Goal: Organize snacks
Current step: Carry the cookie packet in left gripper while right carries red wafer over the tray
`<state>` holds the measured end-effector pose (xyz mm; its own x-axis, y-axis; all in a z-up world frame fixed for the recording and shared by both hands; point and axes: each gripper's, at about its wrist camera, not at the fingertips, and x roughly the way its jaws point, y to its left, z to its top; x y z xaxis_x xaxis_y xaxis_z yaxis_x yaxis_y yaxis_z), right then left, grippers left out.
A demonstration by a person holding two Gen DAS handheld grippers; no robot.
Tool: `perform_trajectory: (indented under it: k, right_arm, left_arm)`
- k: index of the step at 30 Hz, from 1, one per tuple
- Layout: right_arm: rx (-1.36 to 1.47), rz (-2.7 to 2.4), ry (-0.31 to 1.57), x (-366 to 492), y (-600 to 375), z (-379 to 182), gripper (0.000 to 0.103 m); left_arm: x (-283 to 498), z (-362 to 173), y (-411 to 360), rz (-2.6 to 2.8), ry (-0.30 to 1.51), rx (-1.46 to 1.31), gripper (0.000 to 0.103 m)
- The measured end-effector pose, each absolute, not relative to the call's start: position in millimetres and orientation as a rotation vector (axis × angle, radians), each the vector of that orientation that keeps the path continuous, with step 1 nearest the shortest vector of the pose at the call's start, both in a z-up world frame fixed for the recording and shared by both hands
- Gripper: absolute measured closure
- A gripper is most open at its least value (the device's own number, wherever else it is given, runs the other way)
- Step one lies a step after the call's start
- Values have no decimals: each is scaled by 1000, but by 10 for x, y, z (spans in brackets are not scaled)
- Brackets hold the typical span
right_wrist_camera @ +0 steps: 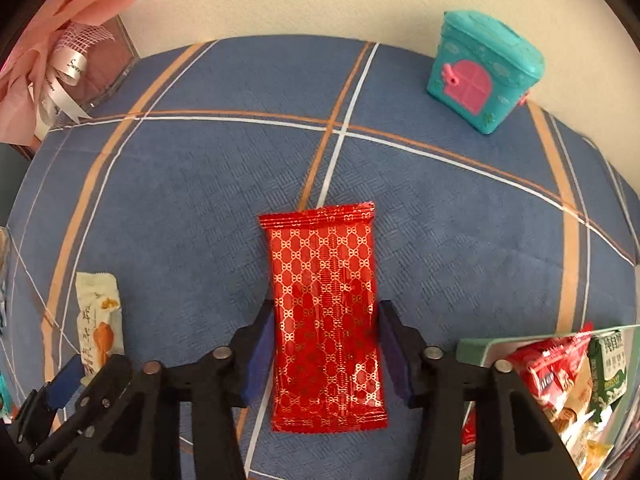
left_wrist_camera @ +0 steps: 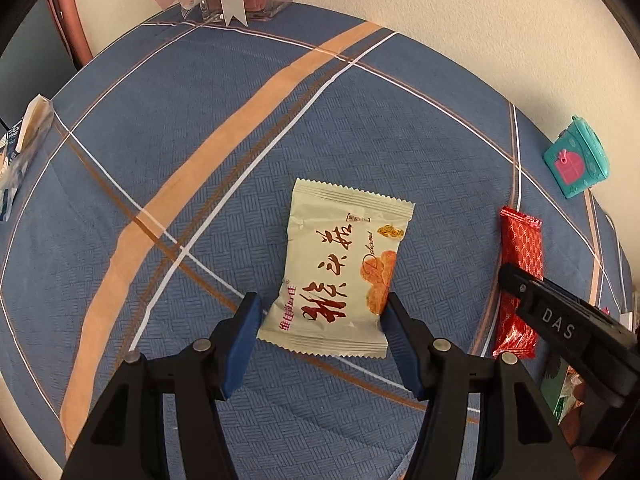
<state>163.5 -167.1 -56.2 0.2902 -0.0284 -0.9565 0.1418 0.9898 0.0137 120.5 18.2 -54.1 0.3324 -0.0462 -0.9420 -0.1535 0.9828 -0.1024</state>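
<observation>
A cream snack packet [left_wrist_camera: 340,268] with red Chinese writing lies flat on the blue plaid tablecloth [left_wrist_camera: 200,140]. My left gripper [left_wrist_camera: 320,312] is open, its blue pads on either side of the packet's near end. A red patterned packet [right_wrist_camera: 326,312] lies lengthwise on the cloth. My right gripper [right_wrist_camera: 326,328] is open and straddles it, pads beside its long edges. The red packet also shows in the left wrist view [left_wrist_camera: 520,272], partly behind the right gripper's body. The cream packet also shows in the right wrist view [right_wrist_camera: 98,316].
A teal toy house box [right_wrist_camera: 480,76] stands at the back right by the wall. A clear box with pink ribbon [right_wrist_camera: 76,68] stands at the back left. A green tray [right_wrist_camera: 476,346] holding several snack packs sits at the right. A pale packet [left_wrist_camera: 22,148] lies at the left edge.
</observation>
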Motion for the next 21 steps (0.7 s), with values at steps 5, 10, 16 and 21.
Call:
perform_trajectory:
  k: [5,10,16,21]
  right_arm:
    - [138,-114,1268,1394,-1662,-526,56]
    - [159,-101,1218,1013,-1630,-337,56]
    - [155,-110,1137,579,-1558,11,56]
    - [187,-131,1087,221,-1567,269,56]
  left_arm:
    - [1226,-480,276,55,1230,-187,40]
    - [1147,-373,286,43,1217,-188,40]
    - [997,-117,217,-7,1168,-206,40]
    - [796,133,97,-68,1113,-200,40]
